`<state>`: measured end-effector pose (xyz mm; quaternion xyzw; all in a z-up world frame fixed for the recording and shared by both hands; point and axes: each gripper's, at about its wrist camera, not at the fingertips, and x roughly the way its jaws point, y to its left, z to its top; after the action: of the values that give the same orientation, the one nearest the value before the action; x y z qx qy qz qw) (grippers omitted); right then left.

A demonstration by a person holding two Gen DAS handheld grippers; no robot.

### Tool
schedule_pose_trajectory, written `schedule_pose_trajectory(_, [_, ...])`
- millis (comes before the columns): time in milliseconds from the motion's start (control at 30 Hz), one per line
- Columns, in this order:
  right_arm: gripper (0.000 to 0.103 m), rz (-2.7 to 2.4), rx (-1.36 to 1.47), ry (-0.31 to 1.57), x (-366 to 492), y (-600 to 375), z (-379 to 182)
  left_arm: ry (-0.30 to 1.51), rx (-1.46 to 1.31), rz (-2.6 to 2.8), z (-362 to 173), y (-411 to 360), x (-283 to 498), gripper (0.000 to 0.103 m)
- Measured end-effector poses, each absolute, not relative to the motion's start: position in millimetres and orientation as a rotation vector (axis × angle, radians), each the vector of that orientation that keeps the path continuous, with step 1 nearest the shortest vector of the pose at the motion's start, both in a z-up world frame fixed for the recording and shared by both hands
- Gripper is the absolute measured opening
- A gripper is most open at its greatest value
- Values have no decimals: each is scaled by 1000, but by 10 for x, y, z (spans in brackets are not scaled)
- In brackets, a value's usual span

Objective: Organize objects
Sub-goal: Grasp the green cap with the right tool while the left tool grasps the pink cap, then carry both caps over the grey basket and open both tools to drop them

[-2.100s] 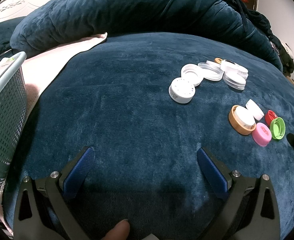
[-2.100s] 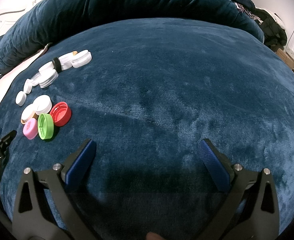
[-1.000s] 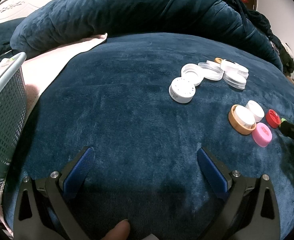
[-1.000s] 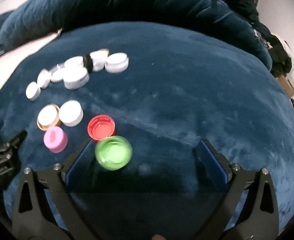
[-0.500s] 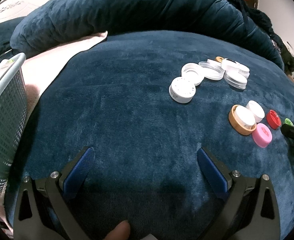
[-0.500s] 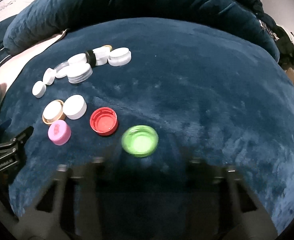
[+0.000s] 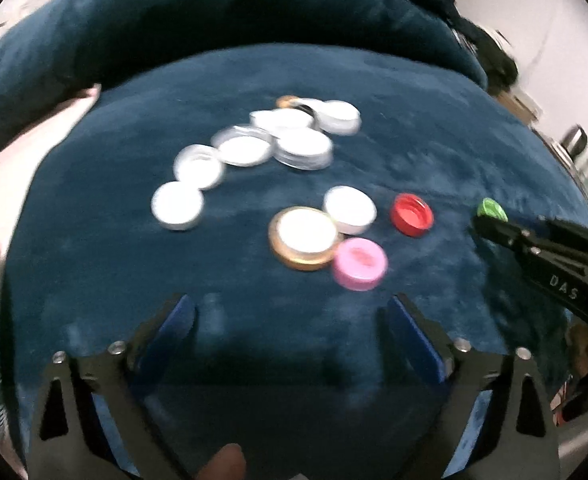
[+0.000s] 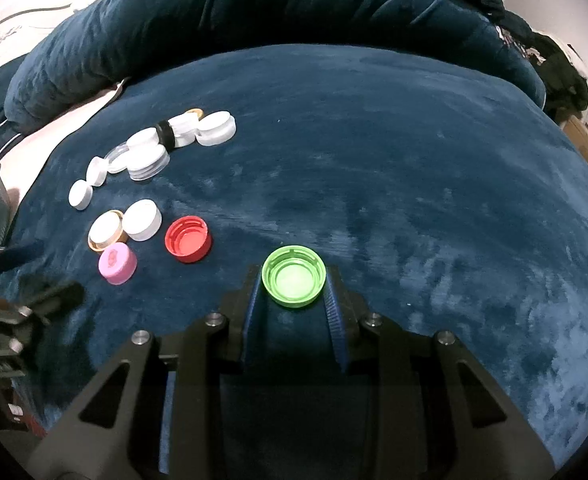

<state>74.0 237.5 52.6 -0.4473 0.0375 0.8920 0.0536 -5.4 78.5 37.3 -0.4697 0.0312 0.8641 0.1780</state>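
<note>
I am pinching a green cap (image 8: 294,276) between the blue pads (image 8: 254,312) of my right gripper (image 8: 294,300), its jaws having just been closing until they sit tight on the cap's rim; the cap's open side is facing up at the fingertips, above the dark blue plush blanket (image 8: 413,160). Gripping by the rim seems the surest way to carry so shallow a piece.

From the held cap, a red cap (image 8: 188,238) is lying at about ten o'clock, open side up, with a pink cap (image 8: 117,262) at nine o'clock and, just beyond it, a white cap (image 8: 144,219) touching a gold-rimmed lid (image 8: 108,230). Farther out at about ten o'clock, a loose cluster of white and clear lids (image 8: 154,148) is trailing across the blanket, well apart from the coloured ones. I judge the sorting barely begun, with colours being pulled away from whites.

My left gripper (image 7: 290,328) is carrying nothing, its jaws having just been narrowing a little while remaining wide apart, blurred in its own view. The pink cap is sitting at about one o'clock from it, likely its next pick. A rolled blue duvet (image 8: 254,8) is bordering the far edge at twelve o'clock.
</note>
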Motion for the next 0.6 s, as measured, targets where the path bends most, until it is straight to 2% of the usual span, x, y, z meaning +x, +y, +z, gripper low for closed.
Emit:
schedule_pose_trajectory(100, [31, 2712, -1354, 102, 754, 2402, 529, 94, -1335, 2429, 323, 945, -103, 86])
schedule_pose_trajectory(167, [31, 2712, -1354, 96, 757, 2419, 523, 92, -1330, 2425, 331, 1015, -150, 78])
schedule_pose_trajectory(267, [31, 2717, -1356, 84, 756, 2439, 525, 79, -1320, 2419, 334, 1041, -217, 37])
schedule_pose_trajectory(300, [31, 2720, -1357, 83, 752, 2448, 530, 46, -1324, 2400, 340, 1023, -219, 31])
schedule_pose_trajectory(600, [31, 2775, -1360, 30, 669, 2328, 656, -93, -1280, 2456, 593, 531, -105, 31])
